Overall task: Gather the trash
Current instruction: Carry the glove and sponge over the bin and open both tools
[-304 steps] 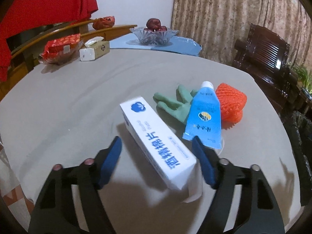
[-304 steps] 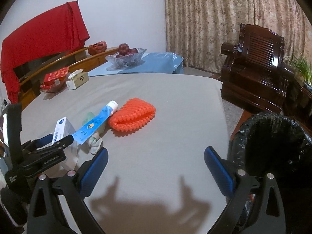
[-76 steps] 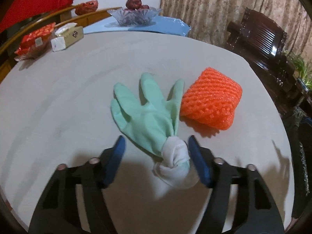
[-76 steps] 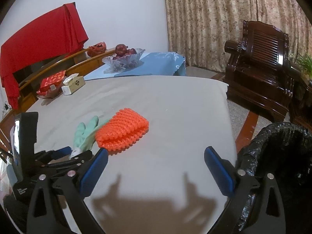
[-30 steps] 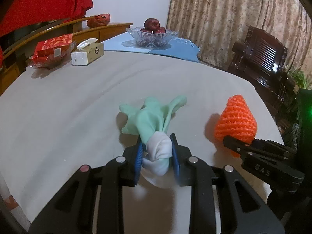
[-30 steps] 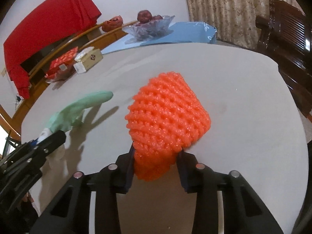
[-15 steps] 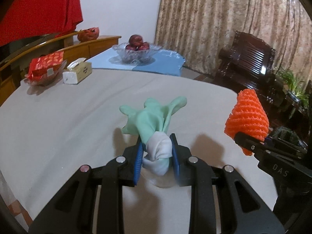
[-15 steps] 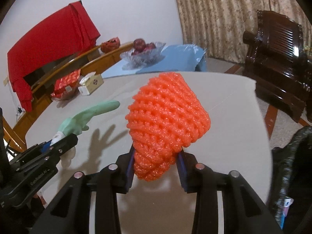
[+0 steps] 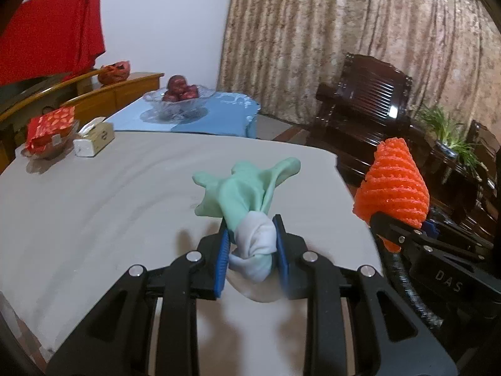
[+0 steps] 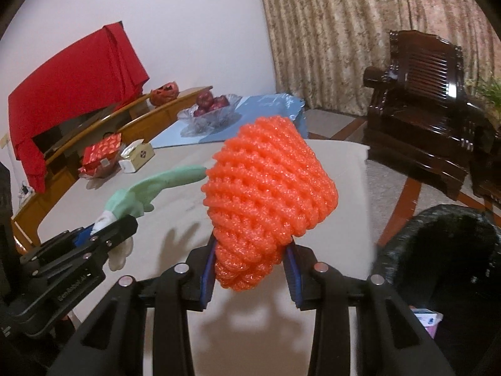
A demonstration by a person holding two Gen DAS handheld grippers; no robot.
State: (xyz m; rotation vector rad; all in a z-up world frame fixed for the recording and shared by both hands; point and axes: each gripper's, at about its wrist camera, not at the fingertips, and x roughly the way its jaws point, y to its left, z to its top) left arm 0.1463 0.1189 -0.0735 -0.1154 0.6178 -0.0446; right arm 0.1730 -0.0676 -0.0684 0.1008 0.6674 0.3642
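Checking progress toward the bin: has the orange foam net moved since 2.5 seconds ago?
Yes. The orange foam net has left the table; the right hand-held gripper holds it raised, nearer the black bin.

A: Where is the left gripper?
B: Low centre of its own view, fingers pointing toward twelve o'clock, blue pads pressed in on the knotted cuff of the green glove, lifted off the surface.

A: And the right gripper?
B: Same posture in its camera, fingers toward twelve, squeezed against the base of the orange foam net, which it carries in the air.

A: How do they sit relative to each other?
B: Side by side: the right appears at three o'clock in the left view, the left at eight o'clock in the right view.
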